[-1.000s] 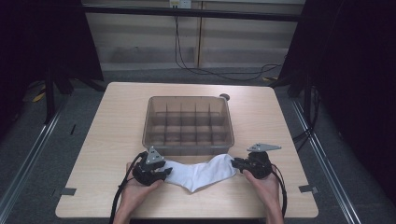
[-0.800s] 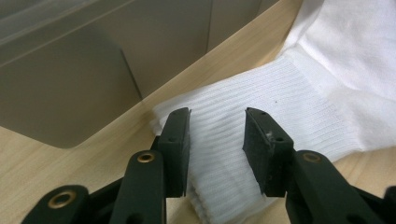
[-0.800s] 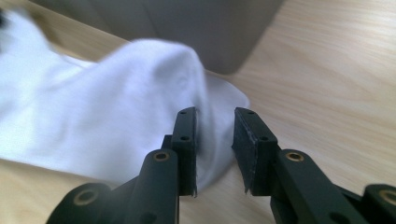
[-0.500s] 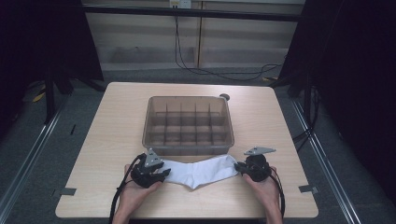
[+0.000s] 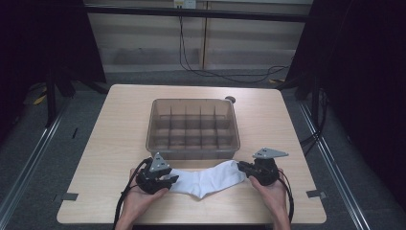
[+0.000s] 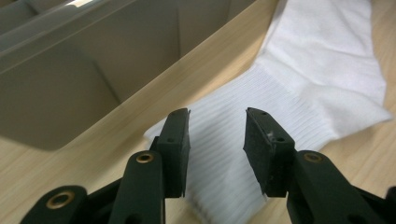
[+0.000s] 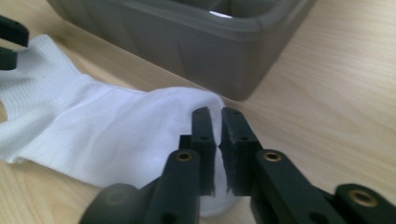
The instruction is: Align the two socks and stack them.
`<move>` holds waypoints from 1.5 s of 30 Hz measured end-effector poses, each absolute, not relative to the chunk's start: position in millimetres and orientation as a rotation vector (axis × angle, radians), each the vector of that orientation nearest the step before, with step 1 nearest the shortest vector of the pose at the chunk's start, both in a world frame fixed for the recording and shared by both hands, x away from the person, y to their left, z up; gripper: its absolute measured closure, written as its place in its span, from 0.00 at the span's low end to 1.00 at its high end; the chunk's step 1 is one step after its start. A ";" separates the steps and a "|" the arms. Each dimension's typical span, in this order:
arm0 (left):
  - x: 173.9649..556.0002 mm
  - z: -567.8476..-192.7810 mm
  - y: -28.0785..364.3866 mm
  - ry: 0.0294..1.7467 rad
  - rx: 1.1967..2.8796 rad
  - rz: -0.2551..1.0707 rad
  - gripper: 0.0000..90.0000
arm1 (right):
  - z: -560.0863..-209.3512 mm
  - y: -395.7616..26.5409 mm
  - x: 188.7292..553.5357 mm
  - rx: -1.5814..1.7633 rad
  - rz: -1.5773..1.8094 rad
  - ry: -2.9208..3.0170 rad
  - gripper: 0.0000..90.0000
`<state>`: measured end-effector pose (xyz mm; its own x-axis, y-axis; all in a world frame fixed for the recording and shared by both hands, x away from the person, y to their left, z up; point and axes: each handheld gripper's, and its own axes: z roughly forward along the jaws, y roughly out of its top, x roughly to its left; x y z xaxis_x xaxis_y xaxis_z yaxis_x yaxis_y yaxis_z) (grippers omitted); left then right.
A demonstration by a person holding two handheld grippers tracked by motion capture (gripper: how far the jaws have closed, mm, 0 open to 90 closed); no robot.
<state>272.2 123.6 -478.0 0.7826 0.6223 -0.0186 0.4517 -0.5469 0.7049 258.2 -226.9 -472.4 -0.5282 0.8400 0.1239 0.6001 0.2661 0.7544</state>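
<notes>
Where grippers meet: one sock (image 5: 206, 178), one organizer (image 5: 193, 128).

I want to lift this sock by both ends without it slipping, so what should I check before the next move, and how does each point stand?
1. Right tool clamped on the sock's toe end: ok. Its jaws have just been closing and now stand nearly together with the white sock between them.
2. Left tool gripping the ribbed cuff: not ok. Its jaws straddle the cuff with a gap.
3. Sock lying flat on the table: ok.
4. Sock clear of the divided bin: ok, it lies on the table in front of the bin.
5. How much fabric the right tool holds: cannot tell.
</notes>
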 end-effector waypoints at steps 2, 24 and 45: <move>276.6 -481.2 120.7 0.805 2.244 0.282 0.67 | -474.9 -221.2 262.4 1.314 1.126 2.270 0.98; 252.1 -489.5 99.0 0.693 2.283 0.239 0.66 | -489.9 -241.8 273.3 1.438 0.931 2.279 0.82; 259.6 -490.1 105.3 0.699 2.283 0.251 0.74 | -494.0 -252.8 269.9 1.498 0.974 2.257 0.73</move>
<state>259.6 105.3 -490.1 0.8337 0.5518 -0.0239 0.4107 -0.5905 0.6947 269.9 -252.8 -494.0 -0.4335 0.8898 0.1423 0.7139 0.2428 0.6568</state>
